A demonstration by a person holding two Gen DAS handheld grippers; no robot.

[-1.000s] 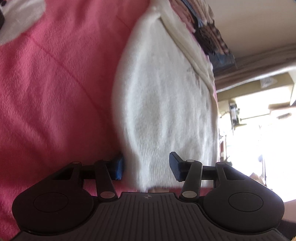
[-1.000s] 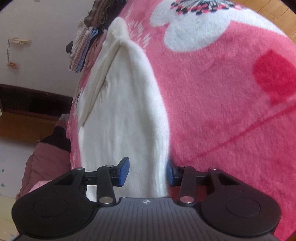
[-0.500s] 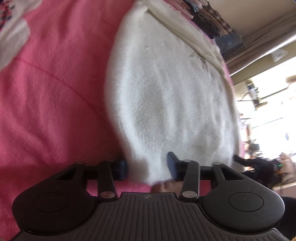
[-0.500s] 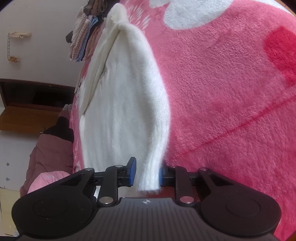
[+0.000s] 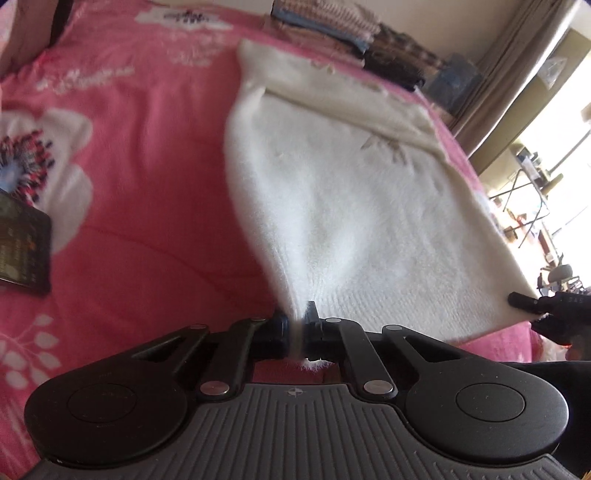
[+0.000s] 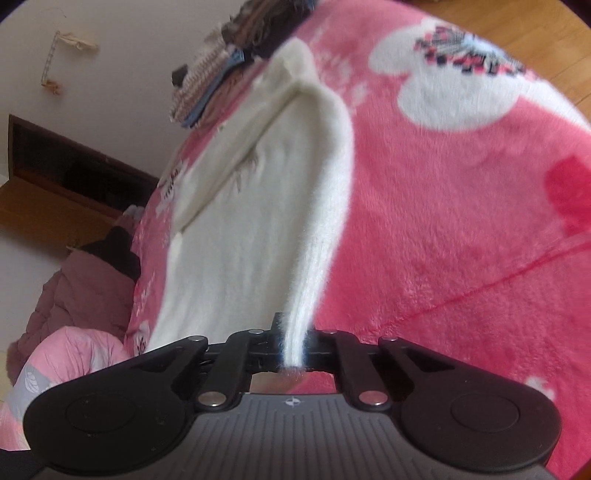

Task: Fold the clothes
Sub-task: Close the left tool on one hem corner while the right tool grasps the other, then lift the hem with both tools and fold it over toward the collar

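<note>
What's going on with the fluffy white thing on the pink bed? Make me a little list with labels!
garment: fluffy white knitted sweater, partly lifted at its near edge
surface: pink fleece blanket with white flower prints
left gripper: shut on the sweater's near edge
right gripper: shut on the sweater's near edge
behind the sweater: stack of folded clothes at the far edge of the bed
on the blanket: dark flat rectangular object, what it is cannot be told
step: both near corners pinched, fold not yet made
</note>
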